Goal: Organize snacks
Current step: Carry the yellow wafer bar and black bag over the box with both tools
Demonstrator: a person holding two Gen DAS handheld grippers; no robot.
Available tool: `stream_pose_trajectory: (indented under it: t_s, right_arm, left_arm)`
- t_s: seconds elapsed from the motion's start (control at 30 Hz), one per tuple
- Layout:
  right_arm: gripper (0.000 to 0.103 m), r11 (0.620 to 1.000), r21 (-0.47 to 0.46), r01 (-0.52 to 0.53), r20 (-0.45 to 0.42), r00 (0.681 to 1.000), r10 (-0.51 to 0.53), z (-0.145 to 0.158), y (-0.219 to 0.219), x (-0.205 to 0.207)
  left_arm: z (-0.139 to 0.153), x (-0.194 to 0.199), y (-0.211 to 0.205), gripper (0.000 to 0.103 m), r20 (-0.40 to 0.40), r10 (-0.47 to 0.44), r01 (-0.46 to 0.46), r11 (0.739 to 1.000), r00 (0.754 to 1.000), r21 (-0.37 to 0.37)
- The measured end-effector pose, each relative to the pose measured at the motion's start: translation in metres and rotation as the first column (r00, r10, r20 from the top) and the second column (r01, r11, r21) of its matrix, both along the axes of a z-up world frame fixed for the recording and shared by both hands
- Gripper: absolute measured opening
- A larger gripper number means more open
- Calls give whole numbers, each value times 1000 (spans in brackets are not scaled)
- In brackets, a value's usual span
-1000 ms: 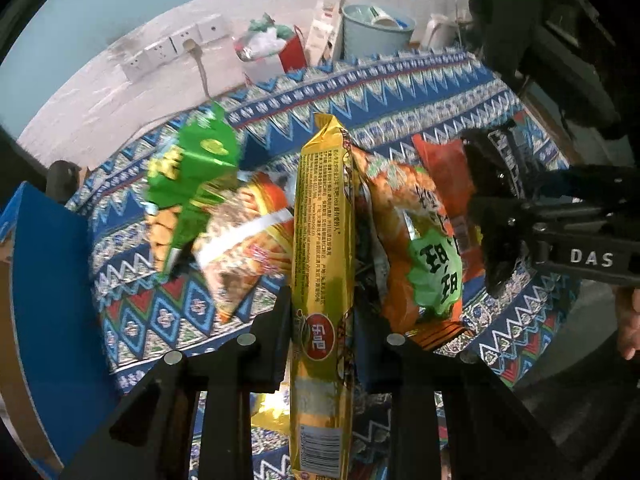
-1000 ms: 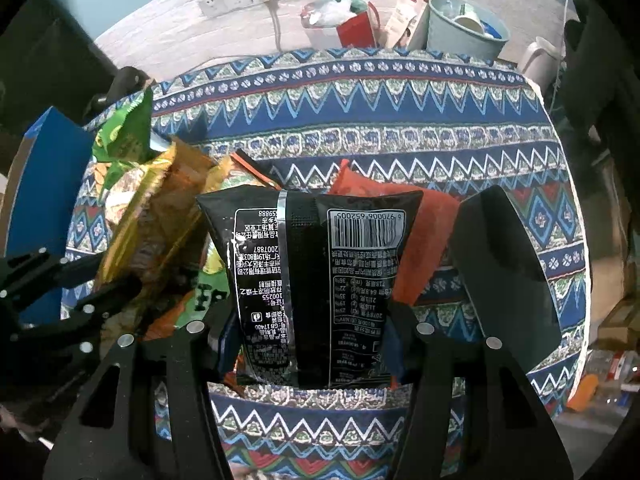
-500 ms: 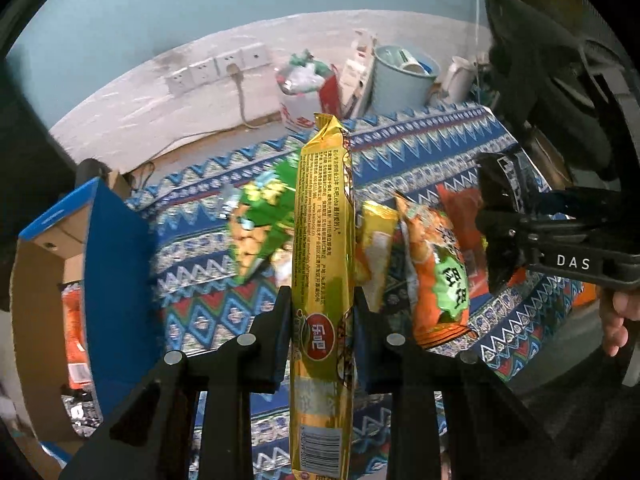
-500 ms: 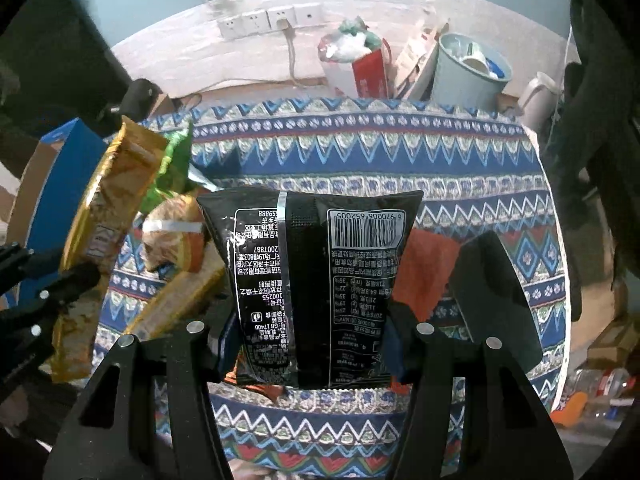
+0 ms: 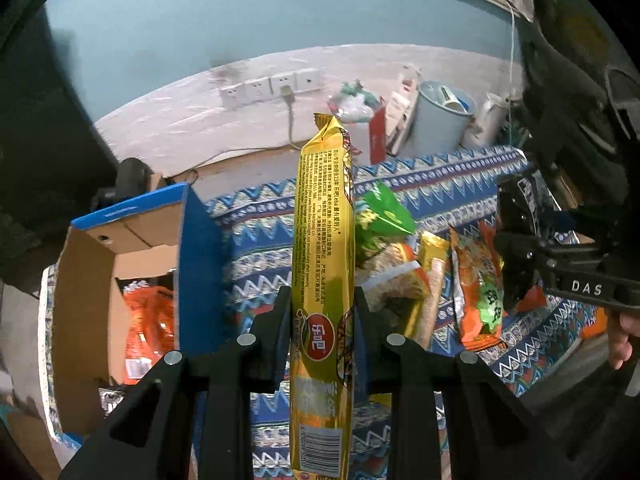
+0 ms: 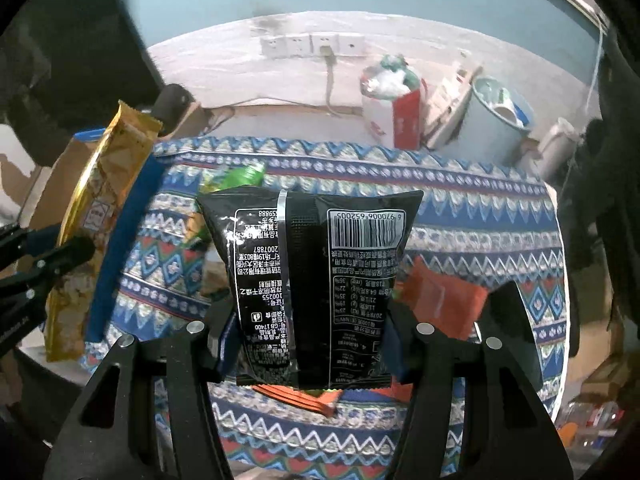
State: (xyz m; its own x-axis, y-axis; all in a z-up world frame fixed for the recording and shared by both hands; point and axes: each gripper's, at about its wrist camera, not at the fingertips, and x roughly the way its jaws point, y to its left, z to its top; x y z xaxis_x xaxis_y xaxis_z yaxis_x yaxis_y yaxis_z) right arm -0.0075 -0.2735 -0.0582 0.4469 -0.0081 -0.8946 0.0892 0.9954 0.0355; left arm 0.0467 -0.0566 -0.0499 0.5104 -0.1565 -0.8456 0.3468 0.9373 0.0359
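Observation:
My left gripper [image 5: 322,312] is shut on a long gold snack pack [image 5: 324,240] and holds it upright above the patterned table. It also shows in the right wrist view [image 6: 100,216], at the left. My right gripper [image 6: 310,328] is shut on a black snack bag [image 6: 312,280] held above the table. A pile of snacks lies on the cloth: a green bag [image 5: 384,216], an orange and green bag [image 5: 478,292] and a red-orange bag [image 6: 444,300]. An open blue cardboard box [image 5: 192,264] stands at the left with an orange pack [image 5: 150,320] inside.
The table is covered by a blue zigzag cloth [image 6: 400,184]. Beyond it on the floor are a red and white bag [image 6: 394,108], a pale blue bin [image 6: 500,120] and a wall socket strip [image 6: 312,44]. The right gripper's body [image 5: 560,264] shows at the right.
Both grippers have risen and drawn back from the snack pile with their packs. The left one has swung left, so the blue box and its orange pack have come into view.

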Motion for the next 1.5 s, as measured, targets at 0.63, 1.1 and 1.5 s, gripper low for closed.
stream_pose_trajectory:
  t_s: [0.63,1.1,1.5]
  right_arm:
    - [57,994,-18,-109,19,994,109,13,74,40]
    - [57,975,-30,-219,20,975,219,18,157,76]
    - [57,955,-15,-298,5,955,298,10,223,108]
  left_arm:
    - [25,2,79,27,50,114,-112,993,992,-42]
    - [24,9,154,27,35,254,-250,965,967,-81]
    - [0,15,212,27,2,357,-356,932,934,-64]
